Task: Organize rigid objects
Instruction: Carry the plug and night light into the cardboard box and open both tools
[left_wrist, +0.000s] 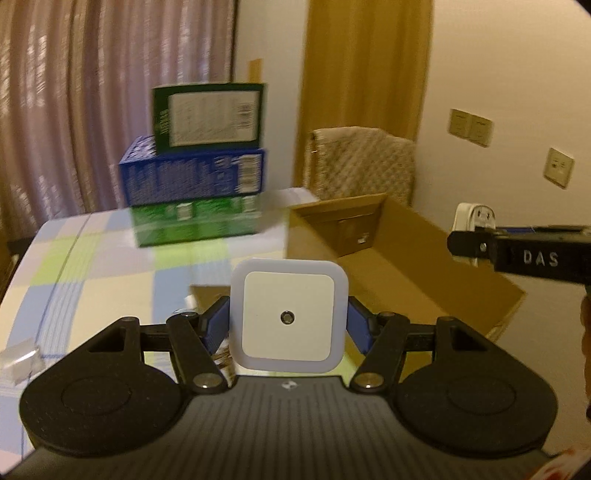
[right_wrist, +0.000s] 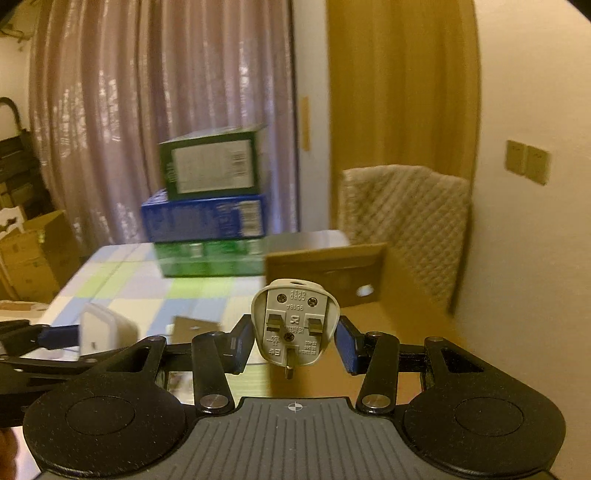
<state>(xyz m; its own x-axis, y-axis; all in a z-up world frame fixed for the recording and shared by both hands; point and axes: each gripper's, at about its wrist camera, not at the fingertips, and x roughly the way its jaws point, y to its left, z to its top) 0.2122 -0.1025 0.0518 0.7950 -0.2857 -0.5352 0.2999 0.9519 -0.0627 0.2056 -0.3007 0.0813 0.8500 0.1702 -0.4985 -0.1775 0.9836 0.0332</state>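
My left gripper (left_wrist: 288, 317) is shut on a white square night light (left_wrist: 289, 314), held above the checked table near the left edge of an open cardboard box (left_wrist: 399, 273). My right gripper (right_wrist: 295, 341) is shut on a grey three-pin plug (right_wrist: 294, 326), pins facing the camera, held over the box (right_wrist: 369, 332). The right gripper with the plug (left_wrist: 474, 218) shows at the right of the left wrist view. The left gripper with the night light (right_wrist: 105, 330) shows at the left of the right wrist view.
A stack of three boxes, dark green (left_wrist: 210, 114) on blue (left_wrist: 195, 175) on light green (left_wrist: 197, 219), stands at the table's far side. A padded chair (left_wrist: 364, 162) is behind the cardboard box. Curtains and a wall with sockets (left_wrist: 559, 166) lie beyond.
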